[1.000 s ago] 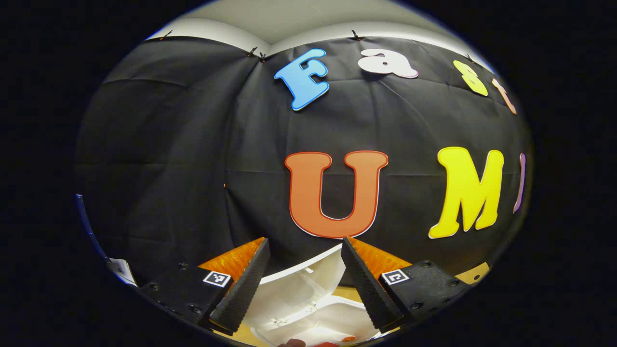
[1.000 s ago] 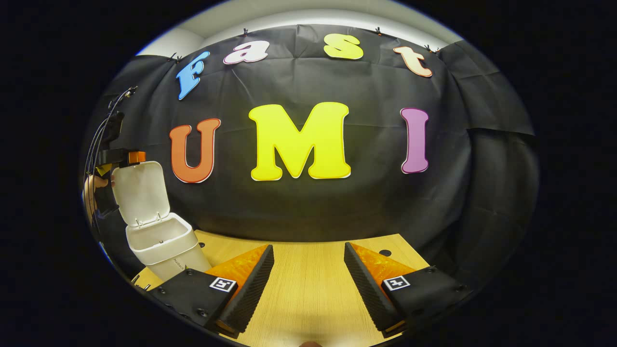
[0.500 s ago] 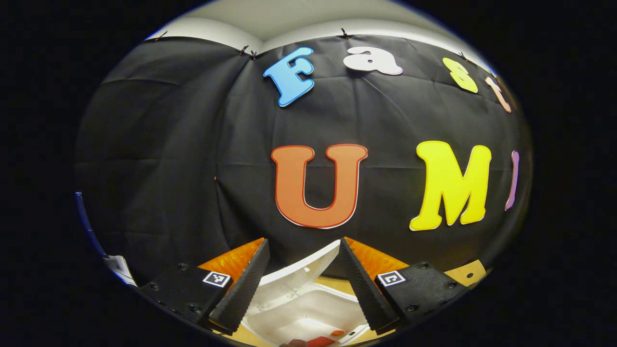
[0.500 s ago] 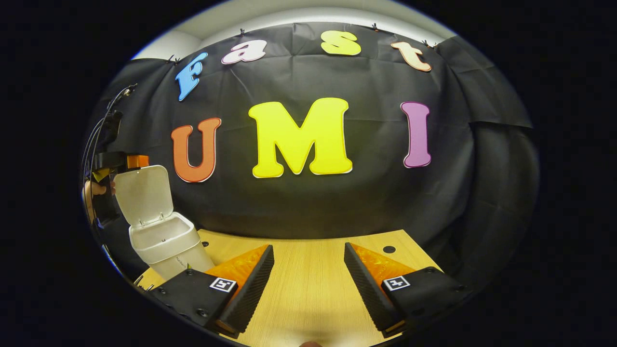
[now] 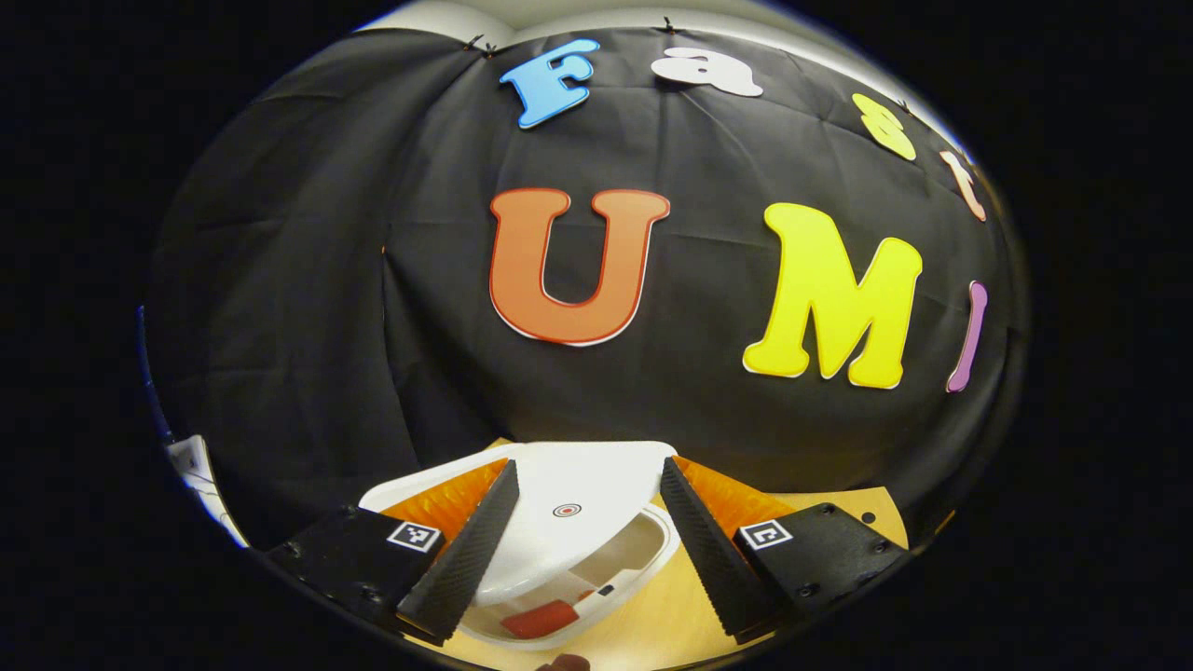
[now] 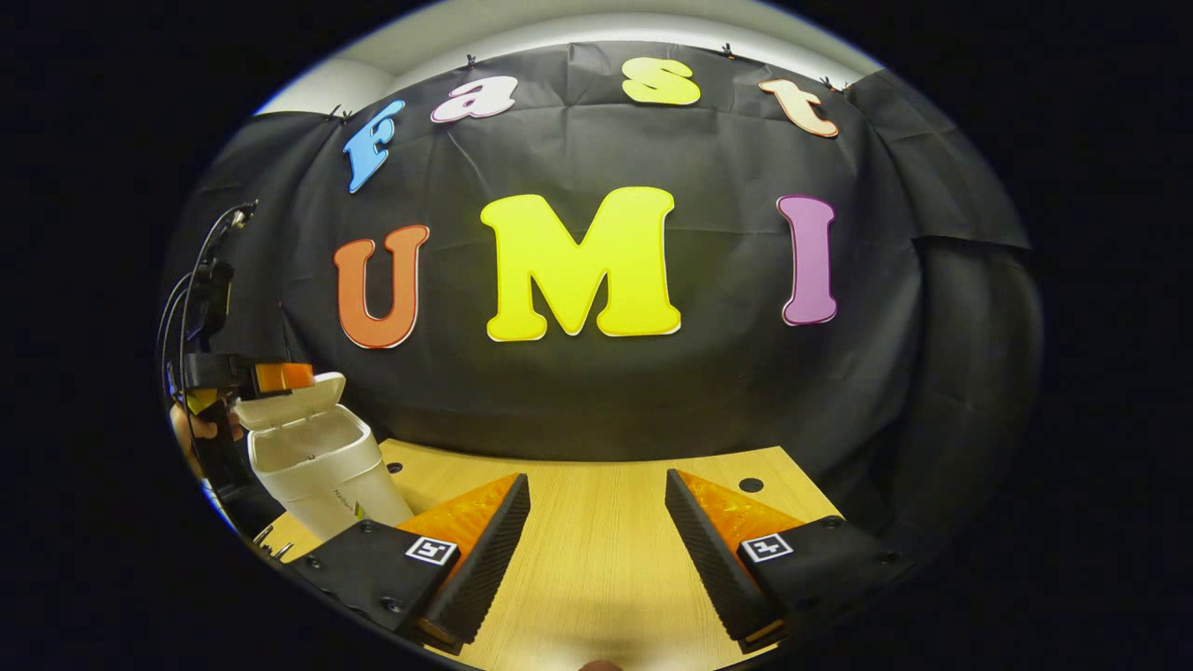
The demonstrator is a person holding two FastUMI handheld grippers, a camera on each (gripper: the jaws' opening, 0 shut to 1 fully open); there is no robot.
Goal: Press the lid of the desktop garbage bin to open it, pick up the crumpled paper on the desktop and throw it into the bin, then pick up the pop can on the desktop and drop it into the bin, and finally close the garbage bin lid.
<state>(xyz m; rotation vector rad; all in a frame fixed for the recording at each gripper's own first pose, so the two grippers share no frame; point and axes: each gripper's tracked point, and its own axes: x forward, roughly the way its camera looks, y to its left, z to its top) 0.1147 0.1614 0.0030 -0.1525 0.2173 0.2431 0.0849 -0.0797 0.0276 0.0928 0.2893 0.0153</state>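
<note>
The white bin [image 6: 322, 475] stands at the table's left end, its lid [image 6: 284, 403] tilted down and partly open. In the left gripper view the lid [image 5: 569, 513], with a round mark on top, lies just below and between the fingers of my open left gripper [image 5: 587, 508]. Under the lid's raised edge a red can [image 5: 539, 619] shows inside the bin [image 5: 643, 559]. In the right gripper view the left gripper [image 6: 266, 376] rests over the lid's back, held by a hand [image 6: 191, 429]. My right gripper [image 6: 596, 522] hangs open over the bare table, holding nothing.
The wooden table [image 6: 596, 568] has small round holes [image 6: 750, 486] near its far edge. Black cloth walls close the back and sides. Cables [image 6: 196, 270] hang above the left gripper.
The lid has swung down from nearly upright to almost flat, with the left gripper following it downward. The right gripper has barely moved.
</note>
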